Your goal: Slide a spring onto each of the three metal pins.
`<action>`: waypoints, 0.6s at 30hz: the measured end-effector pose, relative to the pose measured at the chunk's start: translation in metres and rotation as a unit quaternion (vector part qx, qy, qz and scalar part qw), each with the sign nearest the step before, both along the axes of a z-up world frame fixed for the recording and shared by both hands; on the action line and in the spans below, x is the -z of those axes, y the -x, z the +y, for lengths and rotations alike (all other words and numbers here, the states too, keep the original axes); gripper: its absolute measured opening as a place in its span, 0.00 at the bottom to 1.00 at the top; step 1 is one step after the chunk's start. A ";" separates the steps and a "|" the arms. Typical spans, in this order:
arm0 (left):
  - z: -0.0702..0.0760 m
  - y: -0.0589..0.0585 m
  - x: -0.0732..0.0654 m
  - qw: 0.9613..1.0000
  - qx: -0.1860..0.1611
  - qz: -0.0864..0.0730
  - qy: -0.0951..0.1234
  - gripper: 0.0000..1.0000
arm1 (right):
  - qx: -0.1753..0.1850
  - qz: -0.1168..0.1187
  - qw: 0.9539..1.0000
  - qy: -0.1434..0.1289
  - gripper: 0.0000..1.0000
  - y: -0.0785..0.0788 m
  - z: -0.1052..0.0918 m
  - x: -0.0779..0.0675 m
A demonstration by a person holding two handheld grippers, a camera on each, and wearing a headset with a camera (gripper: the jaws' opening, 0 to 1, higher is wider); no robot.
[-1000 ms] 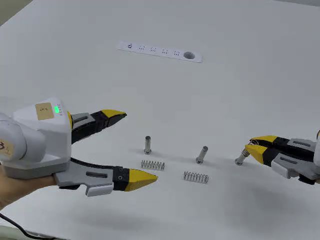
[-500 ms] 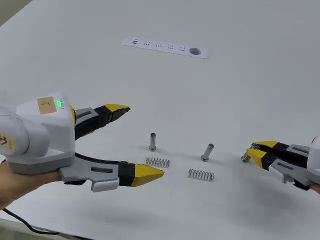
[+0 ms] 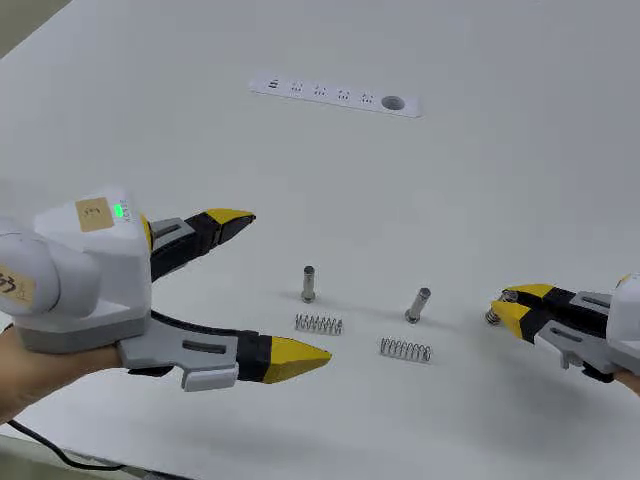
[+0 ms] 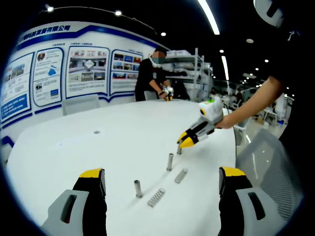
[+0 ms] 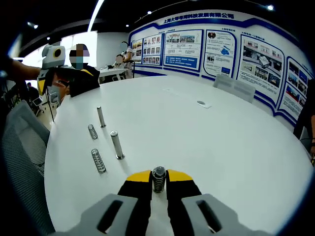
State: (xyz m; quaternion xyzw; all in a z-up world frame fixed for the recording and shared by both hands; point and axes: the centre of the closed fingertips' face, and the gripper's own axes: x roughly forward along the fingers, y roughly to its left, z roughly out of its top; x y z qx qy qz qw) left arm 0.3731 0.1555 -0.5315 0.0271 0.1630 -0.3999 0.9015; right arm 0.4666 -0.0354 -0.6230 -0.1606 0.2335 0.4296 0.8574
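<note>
Head view, nearest me: my left gripper (image 3: pixel 289 284), jaws spread wide w/ nothing betw them, held over the white table (image 3: pixel 520 160) just left of the loose parts. My right gripper (image 3: pixel 503 304) sits low at the right edge, clenched on the third pin (image 3: pixel 491 317). Right gripper view shows that pin pinched betw the yellow tips, w/ a fitted spring (image 5: pixel 158 185) coiled round it under the head. Next out, two loose springs lie flat on the table, apart from each other: left spring (image 3: pixel 319 324) and right spring (image 3: pixel 405 350). Just beyond them stand two bare pins: left pin (image 3: pixel 308 283) upright behind the left spring, middle pin (image 3: pixel 418 305) leaning a bit behind the right spring. Neither bare pin touches a spring. Far back, a white power strip (image 3: pixel 335 96) lies flat on the table
</note>
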 end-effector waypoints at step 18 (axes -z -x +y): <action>-0.004 0.004 -0.007 1.000 0.011 -0.002 0.010 0.98 | -0.026 -0.023 0.999 -0.021 0.19 0.008 0.004 -0.043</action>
